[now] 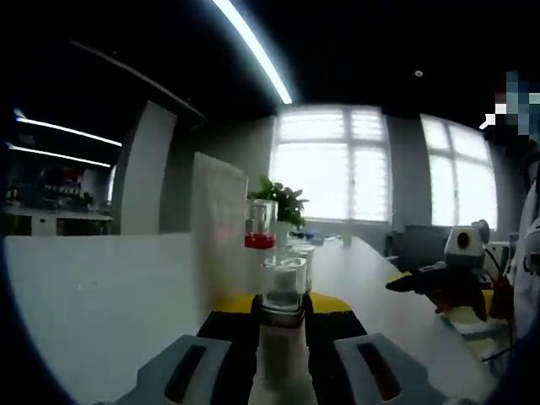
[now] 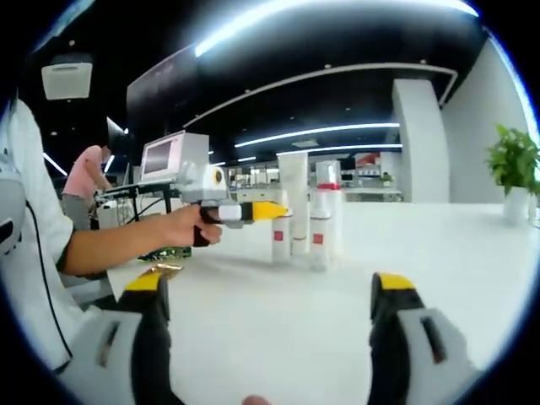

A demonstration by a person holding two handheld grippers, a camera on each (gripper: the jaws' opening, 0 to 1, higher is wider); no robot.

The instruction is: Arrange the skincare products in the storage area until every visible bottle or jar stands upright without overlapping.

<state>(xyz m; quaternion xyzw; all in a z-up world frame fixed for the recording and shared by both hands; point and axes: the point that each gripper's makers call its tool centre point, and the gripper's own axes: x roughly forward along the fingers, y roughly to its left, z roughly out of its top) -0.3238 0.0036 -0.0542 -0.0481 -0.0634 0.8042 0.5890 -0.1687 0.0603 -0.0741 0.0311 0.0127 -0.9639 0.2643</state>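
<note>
the left gripper (image 1: 283, 359) has a white bottle with a clear cap (image 1: 283, 291) standing right between its two jaws. the jaws sit close on each side of it, but i cannot tell if they are squeezing it. behind that bottle more bottles stand in a line on the white table (image 1: 101, 312). one of them is a clear bottle with a red band (image 1: 261, 224). a green plant (image 1: 283, 199) sits behind them by the big bright windows (image 1: 331, 164). off to the right in this view, the right gripper (image 1: 422, 283) comes in, with a hand around its handle.

the right gripper view sees the same spot from the side. here the right gripper's (image 2: 268, 316) own jaws stand wide apart with nothing in them. from the left, a person's hand (image 2: 187, 226) holds the left gripper up to a little group of white bottles with red labels (image 2: 305, 221). they all stand up straight, close beside each other, well out on the table from the right gripper. the plant is far to the right in a white pot. a computer screen (image 2: 165, 157) stands behind the hand.
</note>
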